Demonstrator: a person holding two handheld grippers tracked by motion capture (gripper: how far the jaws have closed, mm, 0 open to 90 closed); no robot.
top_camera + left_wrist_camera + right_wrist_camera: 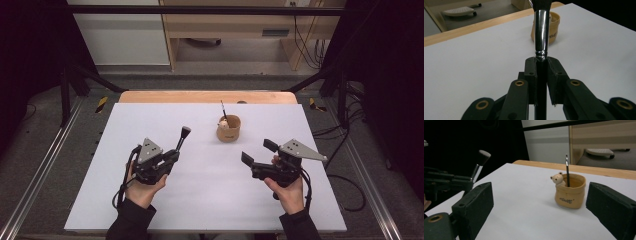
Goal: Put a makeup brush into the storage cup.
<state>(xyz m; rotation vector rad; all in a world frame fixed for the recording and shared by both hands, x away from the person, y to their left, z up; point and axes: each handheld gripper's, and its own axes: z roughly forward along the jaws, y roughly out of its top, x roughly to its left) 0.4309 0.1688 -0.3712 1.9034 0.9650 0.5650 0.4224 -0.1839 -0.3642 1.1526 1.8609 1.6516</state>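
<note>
One brush (541,32) is the thing in hand: a makeup brush with a thin black handle, a shiny silver metal sleeve above it, and a dark tuft of bristles at the top. In the left gripper view the handle runs straight up between the two black jaws, which are pressed tight against it from both sides, just below the silver sleeve. In the high view the brush (183,138) stands out from the left gripper (176,153) and leans toward the far right, its tuft raised above the white table (150,125). In the right gripper view the tuft looks pale grey at its flat end.

The left gripper sits at the near left of the table, held from below by the person's left hand (142,189).

Right of the brush and farther back stands a small tan cup (229,128), soft-looking like a little sack, with a tiny bear figure (557,180) peeking over its rim and small lettering on its side. A thin dark stick (567,170) stands upright inside it.

At the near right the right gripper (256,152) is held in the right hand (289,189), its jaws spread wide with nothing between them; they point toward the cup, which stands well apart from them.

Beyond the white top, a strip of wood edge (205,96) runs along the far side.
</note>
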